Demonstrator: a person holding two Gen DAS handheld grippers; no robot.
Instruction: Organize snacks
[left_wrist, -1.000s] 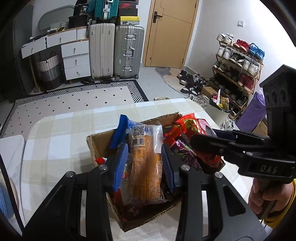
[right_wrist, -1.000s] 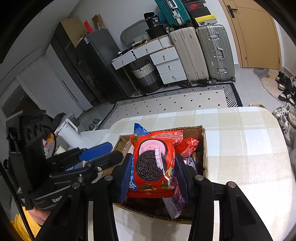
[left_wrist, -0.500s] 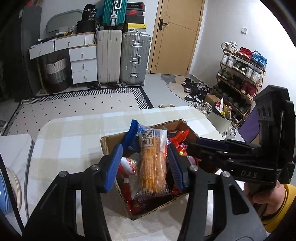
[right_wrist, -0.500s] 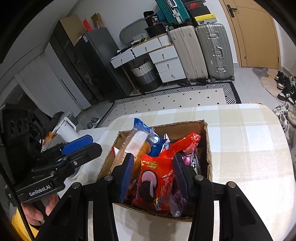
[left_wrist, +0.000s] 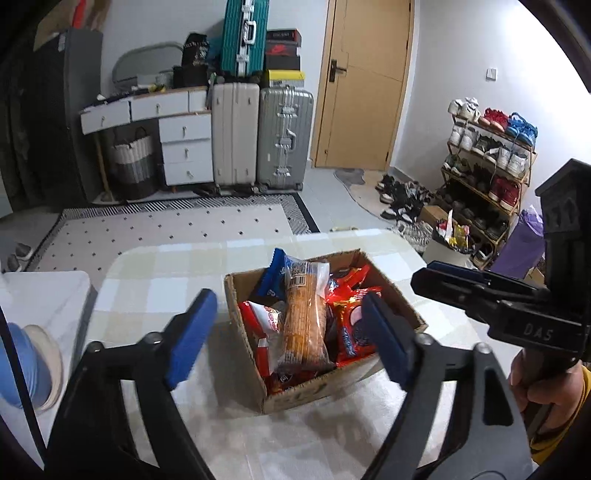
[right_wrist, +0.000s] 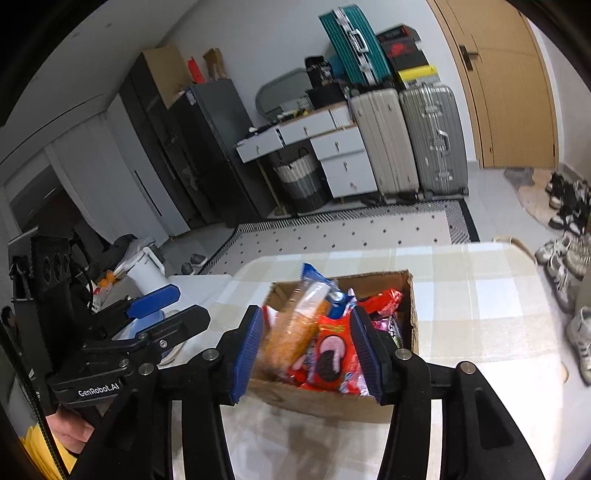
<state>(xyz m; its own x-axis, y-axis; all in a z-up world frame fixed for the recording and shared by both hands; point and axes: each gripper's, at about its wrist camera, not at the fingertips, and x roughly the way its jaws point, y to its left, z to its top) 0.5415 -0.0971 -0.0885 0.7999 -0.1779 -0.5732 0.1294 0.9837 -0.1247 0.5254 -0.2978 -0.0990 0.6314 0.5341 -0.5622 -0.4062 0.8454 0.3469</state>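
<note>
Tongs first: the left gripper (left_wrist: 284, 339) has its jaws spread wide and opening further, nothing between the blue pads; the right gripper (right_wrist: 308, 349) is narrower, its jaws also opening, and it too grips nothing.

Beyond both pairs of fingertips, and lower, stands the cardboard box (left_wrist: 295, 397) on the checked table (left_wrist: 155, 284), nearer the table's right edge than its left in the left wrist view. Inside, a long orange snack pack (left_wrist: 304, 325) leans upright against a blue packet (left_wrist: 275, 277), and the red cookie packet (right_wrist: 332, 360) lies beside it among other red wrappers.

I judge this the letting-go step: both snacks sit in the box, free of the pads. Next, each hand would need a fresh snack, though none shows on the table outside the box.
</note>
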